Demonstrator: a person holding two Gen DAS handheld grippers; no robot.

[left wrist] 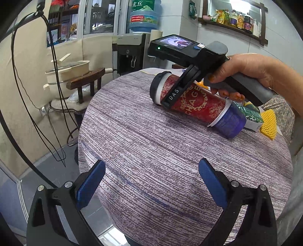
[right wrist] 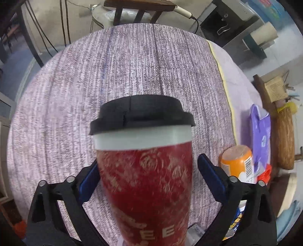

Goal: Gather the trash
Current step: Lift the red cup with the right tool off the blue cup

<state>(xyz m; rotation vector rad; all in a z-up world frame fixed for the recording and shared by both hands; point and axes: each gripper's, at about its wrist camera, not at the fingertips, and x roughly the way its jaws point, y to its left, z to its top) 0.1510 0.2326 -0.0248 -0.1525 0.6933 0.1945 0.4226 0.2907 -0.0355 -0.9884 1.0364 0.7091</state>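
Round table point(left wrist: 151, 151), one, under a purple-grey woven cloth, edge cut off at 6 o'clock in both views.

Red paper cup point(right wrist: 145, 179), one, black lid point(right wrist: 142, 115), lying on its side at 1 o'clock on the table in the left wrist view, lid toward 10 o'clock; gold lettering partly hidden by a finger of the gripper. Base nested into or against a blue cup point(left wrist: 230, 123), one; which of the two, unclear.

Right gripper point(right wrist: 147, 176), one, held in a hand point(left wrist: 251, 72), jaws spread and straddling the red cup; left pad appears to be touching the cup wall, right pad just clear of it, so no firm pinch to be seen.

Left gripper point(left wrist: 151, 181), one, at 6 o'clock above bare cloth, jaws spread wide, nothing between the blue pads.

Green-and-white carton point(left wrist: 251, 117), one, behind the blue cup, mostly hidden. Yellow foam fruit net point(left wrist: 269, 123), one, at 3 o'clock, partly cut off.

Orange bottle point(right wrist: 238, 162), one, at 3 o'clock in the right wrist view, lower part hidden by the gripper. Purple packet point(right wrist: 259, 130), one, just behind it, printing too blurred to read.

Water dispenser with jug point(left wrist: 144, 17), one, at 12 o'clock beyond the table.
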